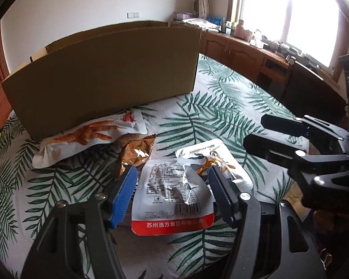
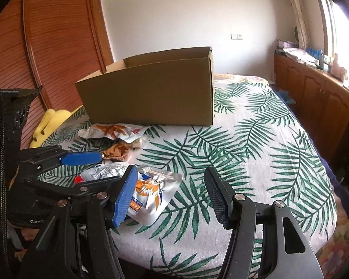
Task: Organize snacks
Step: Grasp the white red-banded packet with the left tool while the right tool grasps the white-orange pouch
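1. The left gripper (image 1: 172, 193) hangs low over the bed (image 2: 256, 144), its jaws spread wide, one blue pad and one dark pad either side of a crumpled white snack pouch with a red bottom band (image 1: 172, 200). The pads do not press on it.
2. The right gripper (image 2: 171, 195) stands beside it, jaws apart and holding nothing; only leaf-print bedspread lies between them. Its blue pad sits just at the edge of a silver pouch with an orange and blue label (image 2: 151, 193).
3. A little farther on, a shiny orange-brown foil wrapper (image 1: 137, 153) lies crumpled, touching the pouches around it.
4. Behind that, a white pouch printed with chicken feet (image 1: 86, 137) rests against the foot of the cardboard box.
5. The open cardboard box (image 2: 151, 93) stands on the bed beyond the snacks, its flaps up.
6. A yellow soft toy (image 2: 48, 125) lies at the bed's left edge near the box.
7. Farthest off are slatted wooden doors (image 2: 46, 46) and a cluttered wooden cabinet (image 2: 314, 86) under the window.
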